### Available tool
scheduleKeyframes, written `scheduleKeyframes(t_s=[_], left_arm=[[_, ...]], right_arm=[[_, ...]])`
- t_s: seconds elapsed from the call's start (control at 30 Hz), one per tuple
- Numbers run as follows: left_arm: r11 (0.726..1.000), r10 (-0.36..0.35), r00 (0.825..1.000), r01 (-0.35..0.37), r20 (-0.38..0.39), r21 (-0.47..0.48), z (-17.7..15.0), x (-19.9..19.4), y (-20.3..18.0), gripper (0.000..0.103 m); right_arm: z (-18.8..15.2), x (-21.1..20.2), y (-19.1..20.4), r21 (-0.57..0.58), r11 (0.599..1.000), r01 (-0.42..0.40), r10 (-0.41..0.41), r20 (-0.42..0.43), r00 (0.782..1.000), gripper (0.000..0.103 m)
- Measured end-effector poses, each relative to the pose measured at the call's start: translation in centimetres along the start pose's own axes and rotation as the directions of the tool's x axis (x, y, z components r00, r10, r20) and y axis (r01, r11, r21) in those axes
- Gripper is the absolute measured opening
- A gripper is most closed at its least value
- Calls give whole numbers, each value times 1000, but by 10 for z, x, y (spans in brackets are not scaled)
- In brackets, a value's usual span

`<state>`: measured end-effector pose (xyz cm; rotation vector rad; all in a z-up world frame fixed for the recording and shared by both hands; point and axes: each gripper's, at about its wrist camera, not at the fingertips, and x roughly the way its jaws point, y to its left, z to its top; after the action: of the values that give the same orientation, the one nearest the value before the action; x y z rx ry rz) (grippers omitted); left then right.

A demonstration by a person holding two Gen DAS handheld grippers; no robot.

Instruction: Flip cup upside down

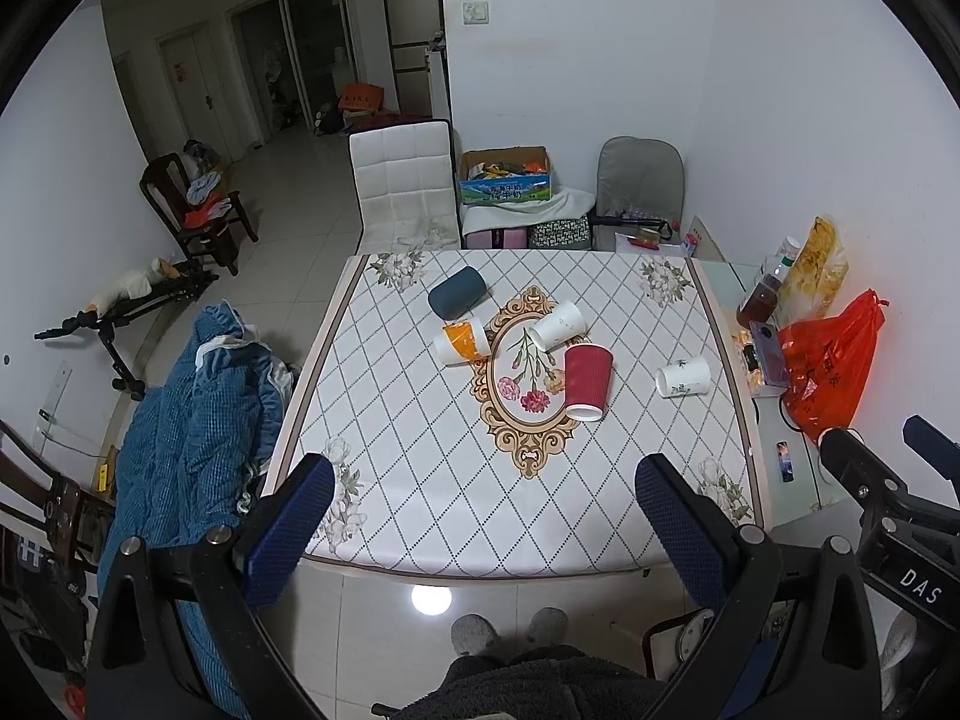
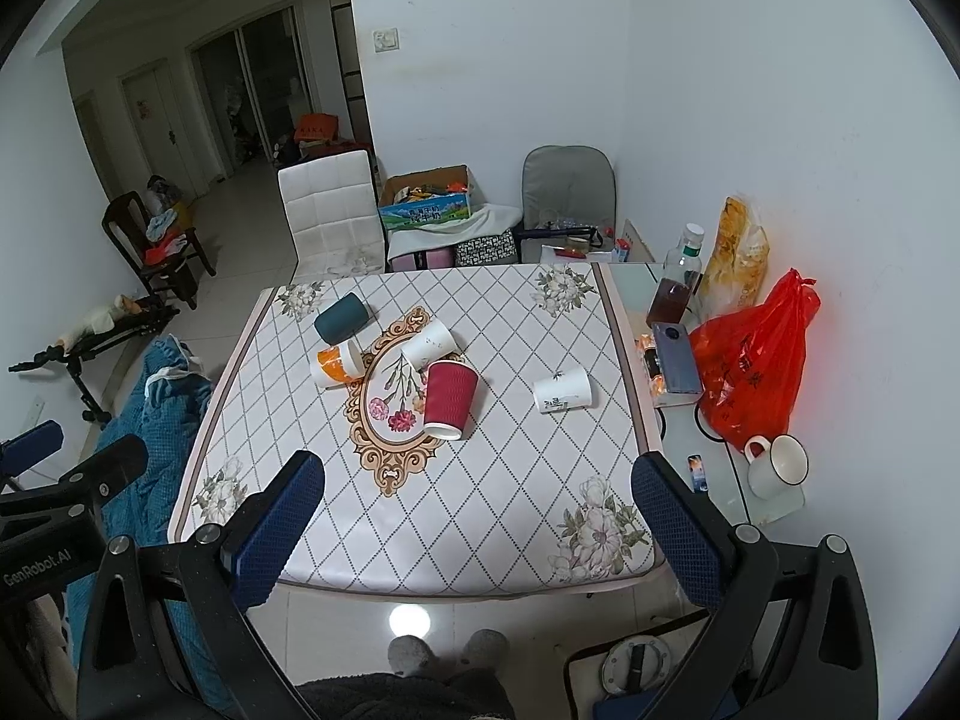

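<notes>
Several cups lie on their sides on the patterned table (image 1: 420, 480) (image 2: 510, 480): a dark red ribbed cup (image 1: 587, 381) (image 2: 449, 399), a white cup (image 1: 558, 324) (image 2: 427, 343), an orange and white cup (image 1: 462, 341) (image 2: 338, 364), a dark teal cup (image 1: 457, 292) (image 2: 342, 318) and a white cup at the right (image 1: 683, 376) (image 2: 563, 390). My left gripper (image 1: 483, 525) is open and empty, held high over the table's near edge. My right gripper (image 2: 477, 519) is also open and empty, beside it.
A red plastic bag (image 1: 831, 360) (image 2: 750, 366), a bottle (image 2: 681, 282), a phone (image 2: 678, 357) and a white mug (image 2: 777, 465) crowd the glass side table at the right. A blue quilt (image 1: 192, 420) hangs left of the table. A white chair (image 1: 405, 180) stands behind it.
</notes>
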<state>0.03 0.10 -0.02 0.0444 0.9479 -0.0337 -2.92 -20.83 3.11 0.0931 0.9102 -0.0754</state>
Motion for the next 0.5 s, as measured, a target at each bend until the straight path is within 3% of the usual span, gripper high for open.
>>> scheduleKeyframes(t_s=[0.5], left_arm=[[1000, 2, 1000, -2, 1, 1, 7, 7, 3, 103]], right_arm=[[0, 1, 1, 2, 1000, 0, 0, -2, 1000, 103]])
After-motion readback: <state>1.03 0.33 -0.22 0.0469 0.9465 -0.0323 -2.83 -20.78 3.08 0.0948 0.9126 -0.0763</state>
